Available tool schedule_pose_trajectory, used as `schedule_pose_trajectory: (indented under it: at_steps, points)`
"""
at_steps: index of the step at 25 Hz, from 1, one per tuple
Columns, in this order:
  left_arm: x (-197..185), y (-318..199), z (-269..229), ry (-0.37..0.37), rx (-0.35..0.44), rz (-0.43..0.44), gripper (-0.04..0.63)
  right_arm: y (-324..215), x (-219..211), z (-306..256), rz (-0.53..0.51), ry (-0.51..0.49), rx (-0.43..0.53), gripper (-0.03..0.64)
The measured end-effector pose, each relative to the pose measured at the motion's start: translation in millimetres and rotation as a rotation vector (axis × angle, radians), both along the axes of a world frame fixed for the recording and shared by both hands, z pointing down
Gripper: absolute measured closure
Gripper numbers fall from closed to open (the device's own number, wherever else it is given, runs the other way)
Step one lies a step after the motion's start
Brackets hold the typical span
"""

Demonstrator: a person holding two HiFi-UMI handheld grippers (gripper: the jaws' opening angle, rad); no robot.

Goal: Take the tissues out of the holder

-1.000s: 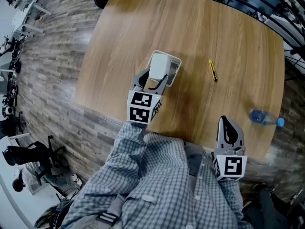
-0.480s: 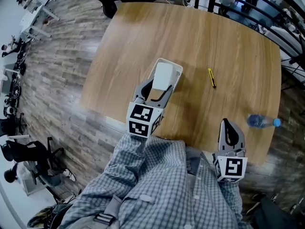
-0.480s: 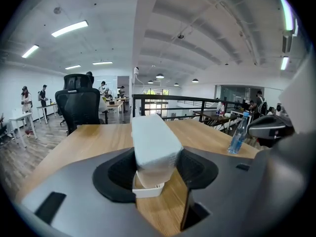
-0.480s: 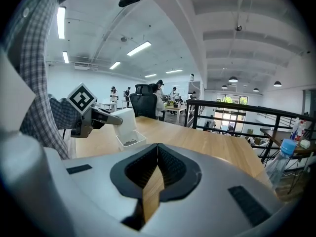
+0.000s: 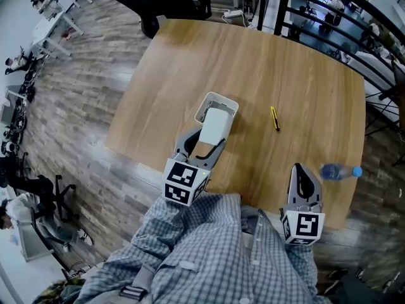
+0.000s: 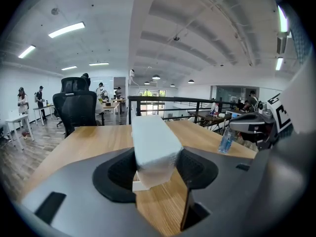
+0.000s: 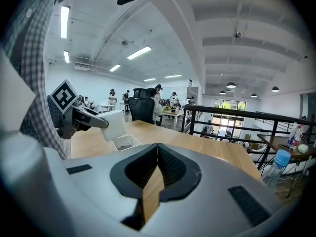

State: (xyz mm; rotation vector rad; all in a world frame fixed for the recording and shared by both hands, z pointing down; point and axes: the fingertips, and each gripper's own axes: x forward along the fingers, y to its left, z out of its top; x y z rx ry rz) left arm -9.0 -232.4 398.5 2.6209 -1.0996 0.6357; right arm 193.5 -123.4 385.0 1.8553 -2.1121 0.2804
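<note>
Above the holder (image 5: 218,96) rim, tissues (image 5: 214,126) tight between left fingers (image 6: 116,177); right fingers (image 7: 173,169) together; open tabletop (image 5: 304,75) around.

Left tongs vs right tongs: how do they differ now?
Left tongs clamp the white tissue pack; right tongs are shut on nothing. Left tongs reach out over the table near the holder; right tongs sit by the table's near edge. Both are the same grey build.

The tissues (image 5: 215,126) hide part of the holder (image 5: 221,97); the small yellow object (image 5: 274,118) is unidentifiable.
</note>
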Motion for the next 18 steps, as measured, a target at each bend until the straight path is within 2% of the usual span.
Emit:
schedule_pose_trajectory:
  at_steps: [18]
  points:
    - [11,17,-6,0.019,-0.008,0.022,0.343,-11,-8,-2,-0.043,0.005,-0.004,0.606]
